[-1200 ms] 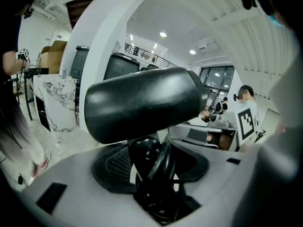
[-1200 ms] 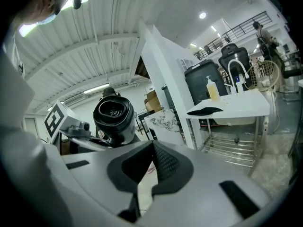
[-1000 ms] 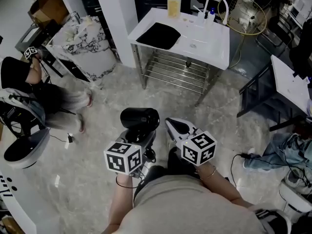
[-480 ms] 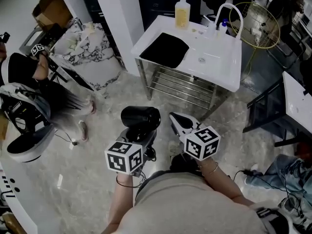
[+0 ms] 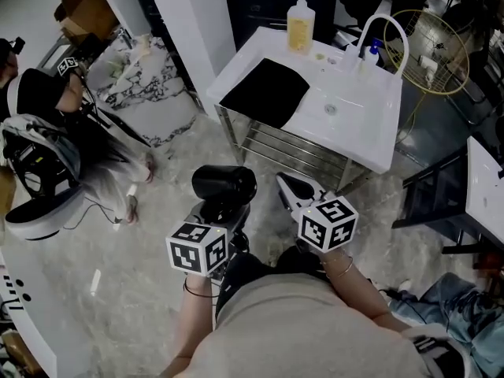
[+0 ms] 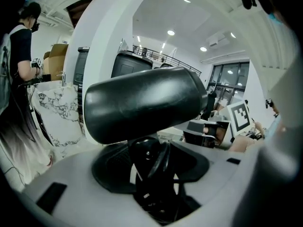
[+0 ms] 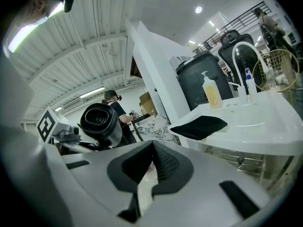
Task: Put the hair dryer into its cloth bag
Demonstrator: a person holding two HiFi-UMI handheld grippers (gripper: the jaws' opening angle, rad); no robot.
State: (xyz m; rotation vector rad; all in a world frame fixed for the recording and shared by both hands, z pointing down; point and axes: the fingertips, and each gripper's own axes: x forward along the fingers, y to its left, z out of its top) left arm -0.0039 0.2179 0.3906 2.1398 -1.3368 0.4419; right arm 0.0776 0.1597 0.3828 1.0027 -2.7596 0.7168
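L gripper [image 5: 223, 211] jaws tight on hair dryer [image 5: 224, 184] handle, mostly hidden; R gripper [image 5: 287, 183] jaws together.

A white desk with a sunken basin [image 5: 346, 128] is standing at twelve o'clock. A yellow pump bottle of soap [image 5: 300, 27] and a curved white tap [image 5: 383, 30] are sitting along its far edge. A round brass-coloured wire fan [image 5: 429, 53] is sitting at two o'clock. At ten o'clock a person in a black top [image 5: 39, 101] is standing beside a bulky white object with black marble veining [image 5: 146, 93].

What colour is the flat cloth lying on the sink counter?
Black. The flat cloth shows best in the head view.
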